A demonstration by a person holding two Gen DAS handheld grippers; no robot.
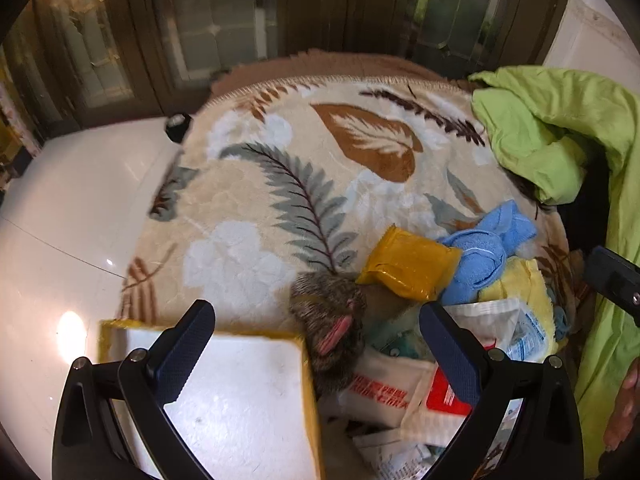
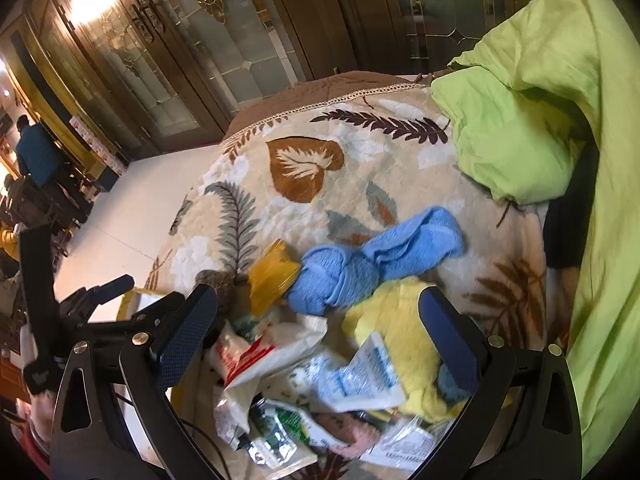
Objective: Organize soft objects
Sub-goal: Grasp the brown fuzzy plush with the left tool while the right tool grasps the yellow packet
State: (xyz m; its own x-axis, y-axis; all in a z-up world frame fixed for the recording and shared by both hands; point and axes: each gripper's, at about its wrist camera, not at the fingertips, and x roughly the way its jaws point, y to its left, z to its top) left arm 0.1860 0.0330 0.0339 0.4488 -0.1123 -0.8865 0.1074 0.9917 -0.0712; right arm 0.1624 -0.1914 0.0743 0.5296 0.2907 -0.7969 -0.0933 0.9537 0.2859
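A pile of soft things lies on the leaf-patterned blanket (image 1: pixel 280 168). It holds a knotted blue cloth (image 2: pixel 380 264), a yellow cloth (image 2: pixel 400 340), a mustard packet (image 1: pixel 408 266) and a brown furry plush toy (image 1: pixel 328 320) with pink ears. My left gripper (image 1: pixel 320 344) is open above the plush toy and the white foam box (image 1: pixel 232 396). Over the plastic packets (image 2: pixel 288 352) and the yellow cloth my right gripper (image 2: pixel 318 336) hovers open, holding nothing. The blue cloth (image 1: pixel 484 248) lies beyond both grippers.
A crumpled green quilt (image 2: pixel 520 128) fills the right side. White tiled floor (image 1: pixel 72 208) and wood-framed glass doors (image 2: pixel 168 48) lie left and behind. A person (image 2: pixel 36 152) stands far left. A hand (image 1: pixel 624 400) shows at the right edge.
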